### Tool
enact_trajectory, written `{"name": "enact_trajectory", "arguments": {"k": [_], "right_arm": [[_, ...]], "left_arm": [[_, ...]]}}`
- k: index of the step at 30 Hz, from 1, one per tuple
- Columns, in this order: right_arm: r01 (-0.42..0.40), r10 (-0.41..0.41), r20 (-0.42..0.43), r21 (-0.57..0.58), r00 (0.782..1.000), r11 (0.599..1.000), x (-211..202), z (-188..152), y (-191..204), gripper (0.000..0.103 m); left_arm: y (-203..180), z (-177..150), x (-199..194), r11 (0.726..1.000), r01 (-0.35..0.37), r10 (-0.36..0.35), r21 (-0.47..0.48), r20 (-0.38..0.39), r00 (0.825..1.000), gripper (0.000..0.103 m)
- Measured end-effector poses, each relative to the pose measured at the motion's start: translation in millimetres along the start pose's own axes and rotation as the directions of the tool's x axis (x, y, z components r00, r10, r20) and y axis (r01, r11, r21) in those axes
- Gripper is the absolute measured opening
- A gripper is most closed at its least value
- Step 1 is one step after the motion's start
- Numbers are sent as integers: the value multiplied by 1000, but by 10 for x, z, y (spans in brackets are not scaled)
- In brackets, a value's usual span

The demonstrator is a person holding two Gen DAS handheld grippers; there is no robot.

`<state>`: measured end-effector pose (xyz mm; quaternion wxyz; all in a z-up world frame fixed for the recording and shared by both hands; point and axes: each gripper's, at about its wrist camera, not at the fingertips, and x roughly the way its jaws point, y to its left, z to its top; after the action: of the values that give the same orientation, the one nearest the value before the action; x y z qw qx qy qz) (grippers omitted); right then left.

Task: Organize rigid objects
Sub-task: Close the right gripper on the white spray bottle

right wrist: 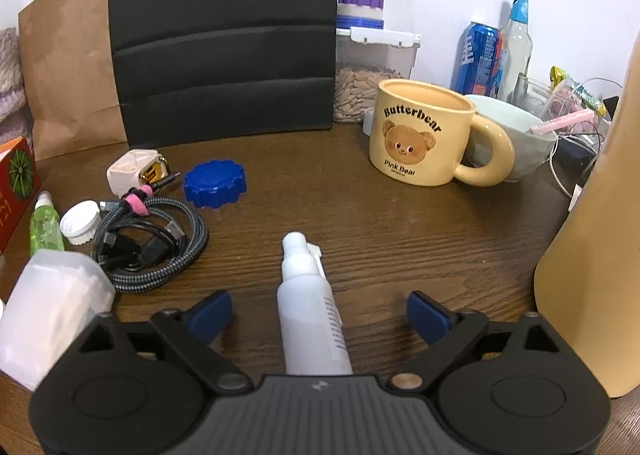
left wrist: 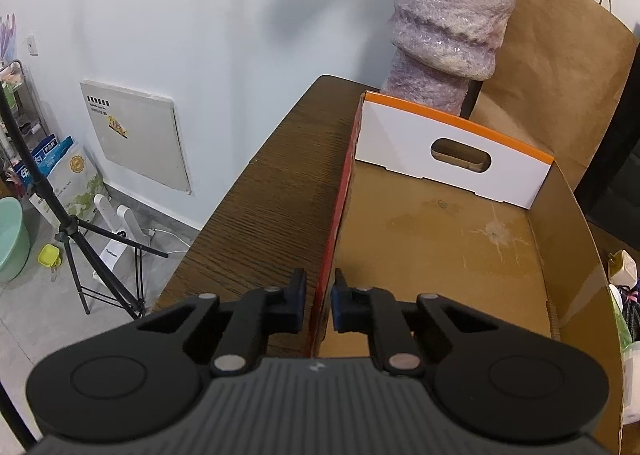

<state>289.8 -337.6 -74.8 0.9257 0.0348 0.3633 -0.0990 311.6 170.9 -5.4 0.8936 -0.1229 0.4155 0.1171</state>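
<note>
An open cardboard box (left wrist: 560, 231) with a red outer side and a white, orange-edged end panel stands on the wooden table (left wrist: 272, 207); nothing lies inside it. My left gripper (left wrist: 320, 287) is shut on the box's left wall (left wrist: 338, 207), one finger outside and one inside. In the right wrist view a white spray bottle (right wrist: 308, 295) lies on the table, nozzle pointing away, between the spread fingers of my right gripper (right wrist: 320, 307). The pads stand well apart from the bottle. A blue ridged lid (right wrist: 214, 183), a white cap (right wrist: 80, 223) and a yellow bear mug (right wrist: 416, 135) are further out.
A coiled cable (right wrist: 152, 243), a white charger (right wrist: 136, 171), a small green bottle (right wrist: 45, 223) and a translucent container (right wrist: 52, 307) crowd the left. A black chair back (right wrist: 224, 35), a pale bowl (right wrist: 508, 135), a can (right wrist: 478, 55) and a tall tan object (right wrist: 592, 255) ring the rest.
</note>
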Motion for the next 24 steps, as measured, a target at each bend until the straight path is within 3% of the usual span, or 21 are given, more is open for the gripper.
{"name": "enact_trajectory", "arguments": {"k": [7, 11, 24], "right_arm": [[-55, 55, 17, -19, 998, 998, -59, -16, 40, 63], [-69, 70, 32, -34, 997, 997, -94, -17, 69, 31], [-89, 92, 68, -38, 993, 995, -156, -27, 92, 28]], "left_arm": [[11, -3, 1, 1000, -1, 1, 3, -1, 1000, 12], [6, -3, 23, 1000, -1, 1, 1, -7, 1000, 12], [-7, -12, 44, 1000, -8, 8, 17, -11, 1000, 12]]}}
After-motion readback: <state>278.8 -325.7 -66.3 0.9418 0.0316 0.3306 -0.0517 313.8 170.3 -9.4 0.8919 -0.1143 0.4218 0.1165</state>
